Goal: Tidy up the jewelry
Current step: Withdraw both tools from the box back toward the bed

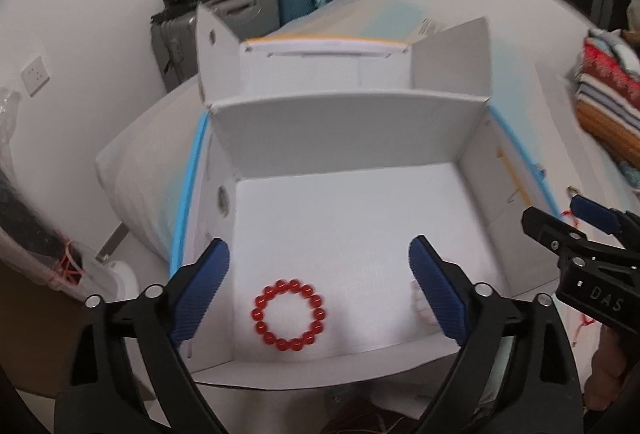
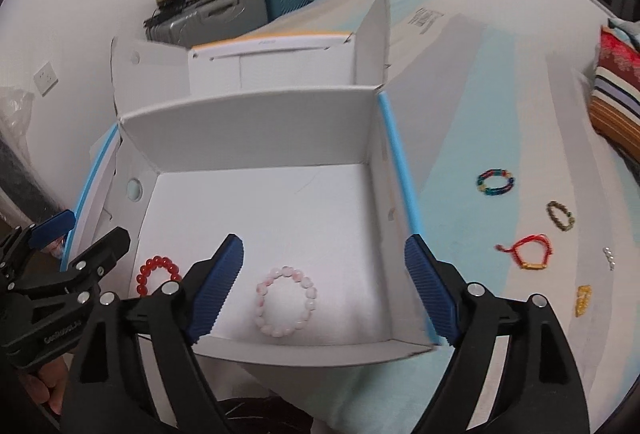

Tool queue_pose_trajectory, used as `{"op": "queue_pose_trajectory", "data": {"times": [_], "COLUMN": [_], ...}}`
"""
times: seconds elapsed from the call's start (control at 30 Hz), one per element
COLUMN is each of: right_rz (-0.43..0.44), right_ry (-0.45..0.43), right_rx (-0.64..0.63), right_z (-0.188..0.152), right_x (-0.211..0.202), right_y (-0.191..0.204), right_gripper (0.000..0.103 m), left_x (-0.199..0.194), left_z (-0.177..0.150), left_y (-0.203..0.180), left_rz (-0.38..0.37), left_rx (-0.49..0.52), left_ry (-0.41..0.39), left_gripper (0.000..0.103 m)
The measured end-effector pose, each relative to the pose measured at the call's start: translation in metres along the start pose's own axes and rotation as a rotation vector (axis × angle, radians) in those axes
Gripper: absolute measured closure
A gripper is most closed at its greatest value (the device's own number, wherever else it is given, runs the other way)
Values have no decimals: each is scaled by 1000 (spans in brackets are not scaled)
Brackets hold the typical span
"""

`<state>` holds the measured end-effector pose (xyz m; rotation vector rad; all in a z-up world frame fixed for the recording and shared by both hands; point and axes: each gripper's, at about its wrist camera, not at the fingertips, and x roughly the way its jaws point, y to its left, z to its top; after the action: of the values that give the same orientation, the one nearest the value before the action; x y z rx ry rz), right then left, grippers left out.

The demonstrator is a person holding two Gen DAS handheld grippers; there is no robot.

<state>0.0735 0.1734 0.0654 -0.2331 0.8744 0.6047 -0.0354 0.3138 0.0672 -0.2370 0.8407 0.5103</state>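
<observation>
Red bracelet (image 1: 289, 315) below wide-open left hand-held gripper (image 1: 320, 286), pink bracelet (image 2: 286, 307) below wide-open right hand-held gripper (image 2: 325, 288), neither held

From the left wrist view, the pale pink bracelet (image 1: 421, 304) is almost wholly hidden behind a blue finger pad, only a sliver showing at lower right of the white box (image 1: 360, 138). From the right wrist view, the red bead bracelet (image 2: 157, 274) at lower left is half covered by a black gripper arm. At the far right edge, a tiny row of white beads (image 2: 609, 257) is too small to make out. The yellow piece (image 2: 583, 299) below it is blurred.
</observation>
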Motion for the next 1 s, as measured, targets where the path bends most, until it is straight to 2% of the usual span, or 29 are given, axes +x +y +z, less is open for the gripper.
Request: {"op": "queue_pose_trajectory", "data": {"times": [0.4, 0.77, 1.0], "right_rz": [-74, -165, -209], "right_ry": [-63, -59, -47], "right_rx": [50, 124, 181], "right_z": [-9, -32, -48], "right_x": [-40, -67, -79], "right_y": [-55, -138, -196], "right_gripper": [8, 8, 8], "left_x": [-24, -32, -40], "left_z": [0, -11, -19], "left_y": [-55, -151, -206], "left_rz": [-66, -184, -233], "left_rx": [62, 183, 255], "left_ry": [-44, -56, -67], "left_gripper": [6, 6, 6]}}
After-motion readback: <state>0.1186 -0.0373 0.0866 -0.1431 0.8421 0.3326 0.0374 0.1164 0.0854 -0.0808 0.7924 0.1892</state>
